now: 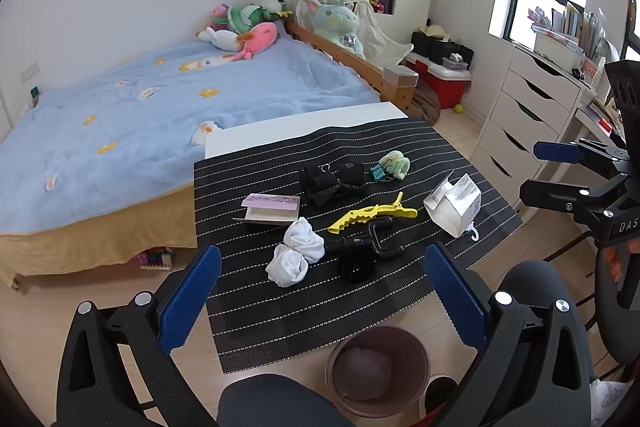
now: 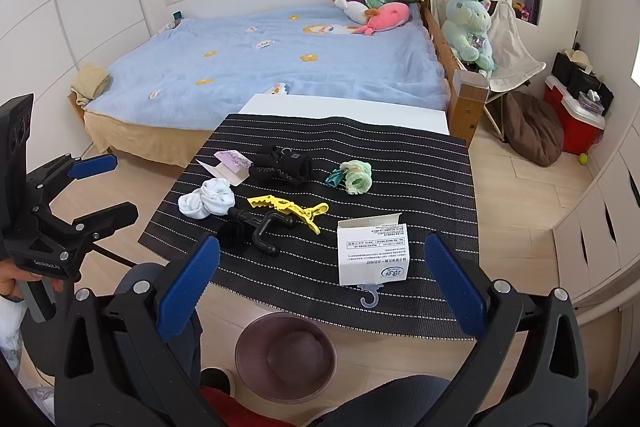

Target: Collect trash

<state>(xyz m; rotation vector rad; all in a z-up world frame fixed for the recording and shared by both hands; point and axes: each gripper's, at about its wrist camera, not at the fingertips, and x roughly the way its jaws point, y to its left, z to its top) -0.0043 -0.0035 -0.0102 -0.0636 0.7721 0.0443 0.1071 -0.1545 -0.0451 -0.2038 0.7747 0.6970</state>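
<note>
Your left gripper (image 1: 322, 291) hangs above the near edge of the table, jaws spread wide with nothing between them, blue pads (image 1: 192, 297) clear on both sides. Going left to right across the black striped mat (image 2: 400, 147) in the right wrist view: an opened purple-and-white card packet (image 2: 230, 165) lies flat at the far left, with two balled white socks (image 2: 206, 203) touching each other just in front of it. Next comes a bundle of black socks (image 2: 282, 169) further back, then a black plastic holder (image 2: 252, 229) near the front edge and a yellow hair clip (image 2: 290, 209) just behind it, almost touching. Further right and back, a green fuzzy item (image 2: 358, 177) sits against a teal binder clip (image 2: 334, 177). Rightmost is an empty white cardboard box (image 2: 372, 253) with printed text, flap open, a clear plastic hook (image 2: 368, 293) at its near end hanging past the mat edge. On the floor below the near table edge stands a brown trash bin (image 2: 286, 357), seemingly with something crumpled inside. Your right gripper (image 2: 322, 287) hovers over the near edge between holder and box, jaws released and holding nothing. A blue-covered bed (image 2: 280, 59) lies behind the table.
</note>
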